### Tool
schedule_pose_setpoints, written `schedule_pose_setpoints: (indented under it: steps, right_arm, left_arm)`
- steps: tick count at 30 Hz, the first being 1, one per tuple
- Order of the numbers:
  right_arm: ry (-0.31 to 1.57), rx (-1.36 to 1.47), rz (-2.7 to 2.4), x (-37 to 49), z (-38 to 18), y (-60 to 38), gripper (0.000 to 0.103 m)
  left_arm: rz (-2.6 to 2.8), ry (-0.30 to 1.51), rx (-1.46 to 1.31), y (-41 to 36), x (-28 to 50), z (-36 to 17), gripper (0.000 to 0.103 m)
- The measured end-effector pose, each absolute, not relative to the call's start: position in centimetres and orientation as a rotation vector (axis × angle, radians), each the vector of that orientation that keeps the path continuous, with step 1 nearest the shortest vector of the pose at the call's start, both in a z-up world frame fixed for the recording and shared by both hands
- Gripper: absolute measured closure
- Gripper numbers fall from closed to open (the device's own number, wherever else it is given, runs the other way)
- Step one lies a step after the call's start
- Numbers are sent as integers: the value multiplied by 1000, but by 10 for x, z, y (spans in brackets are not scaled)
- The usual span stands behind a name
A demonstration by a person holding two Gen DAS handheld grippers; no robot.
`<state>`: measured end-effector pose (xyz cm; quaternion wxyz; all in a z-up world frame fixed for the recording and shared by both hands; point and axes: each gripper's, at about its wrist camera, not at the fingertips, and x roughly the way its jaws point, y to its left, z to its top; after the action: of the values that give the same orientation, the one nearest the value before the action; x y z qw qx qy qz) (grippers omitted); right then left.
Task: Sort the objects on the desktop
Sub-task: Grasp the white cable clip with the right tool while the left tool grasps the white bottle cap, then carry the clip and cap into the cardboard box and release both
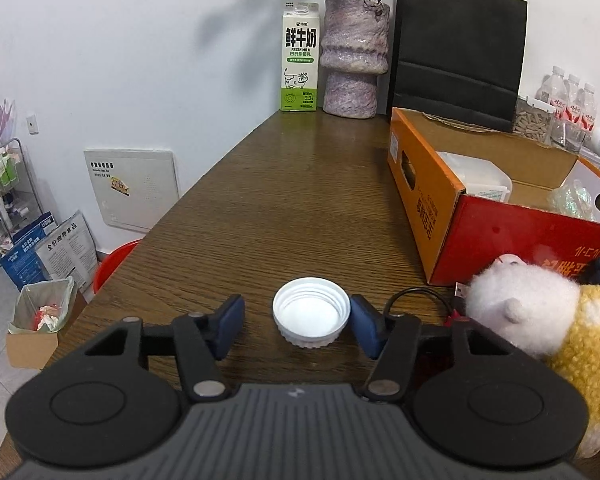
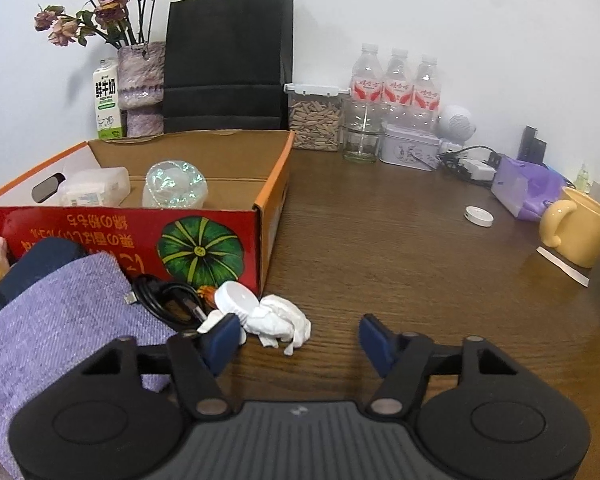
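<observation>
White ribbed plastic screw cap [image 1: 311, 312] sits open side up on the dark wood-grain table [image 1: 284, 200], right between your left gripper's [image 1: 298, 326] blue pads [image 1: 230, 330]. Jaws are spread; right pad looks at or near the cap rim, can't tell if it's touching, and left pad is clear of it. Nothing gripped.

Your right gripper [image 2: 296, 340] is also spread wide and empty over bare table, crumpled white tissue [image 2: 280, 322] just ahead of its left finger. Next to the tissue: a second white plastic cap [image 2: 236, 300] tilted on edge, a coiled black cable [image 2: 168, 296], and purple woven fabric [image 2: 48, 332].

Red-and-orange open cardboard box [image 2: 204, 240] sits behind that pile, holding a translucent plastic container [image 2: 96, 188] and an iridescent crinkled wrap [image 2: 176, 184]. White-and-yellow plush toy [image 1: 540, 312] rests against the box front, beside your left gripper.

Back wall: green-white milk carton [image 1: 300, 56], mottled purple vase [image 1: 354, 56], black paper bag [image 1: 458, 52], three water bottles [image 2: 396, 80]. Far right: yellow mug [image 2: 576, 232], small white round disc [image 2: 479, 215].
</observation>
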<state>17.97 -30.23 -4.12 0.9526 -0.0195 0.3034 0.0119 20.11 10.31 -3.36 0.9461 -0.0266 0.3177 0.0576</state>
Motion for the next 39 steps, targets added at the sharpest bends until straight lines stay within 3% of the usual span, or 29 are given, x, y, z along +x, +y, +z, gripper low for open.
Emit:
schedule_pose_setpoints:
  steps: [2,7,17,26,33,39]
  right_arm:
    - [615,-40,43,182,-41,-302,46]
    - [619,-25,87,182,-42,-303,86]
    - [568,-18,90,169,-35,-302,86]
    - [463,-11,117,158,2,-295,86]
    - [382,-15,153,179,39,-269,86]
    - [377,-22,152,219,49,-245,86]
  left_arm:
    - [118,647,-52,102,201,-33,48]
    - [119,643,-42,100,201,-32,62]
    - [120,603,-67,99,191,-23,62]
    - [72,440,-81,84,179,32,62]
    - [-34,354,-68,42,202,68,62]
    - [-96,366,-54,-1,242,68,62]
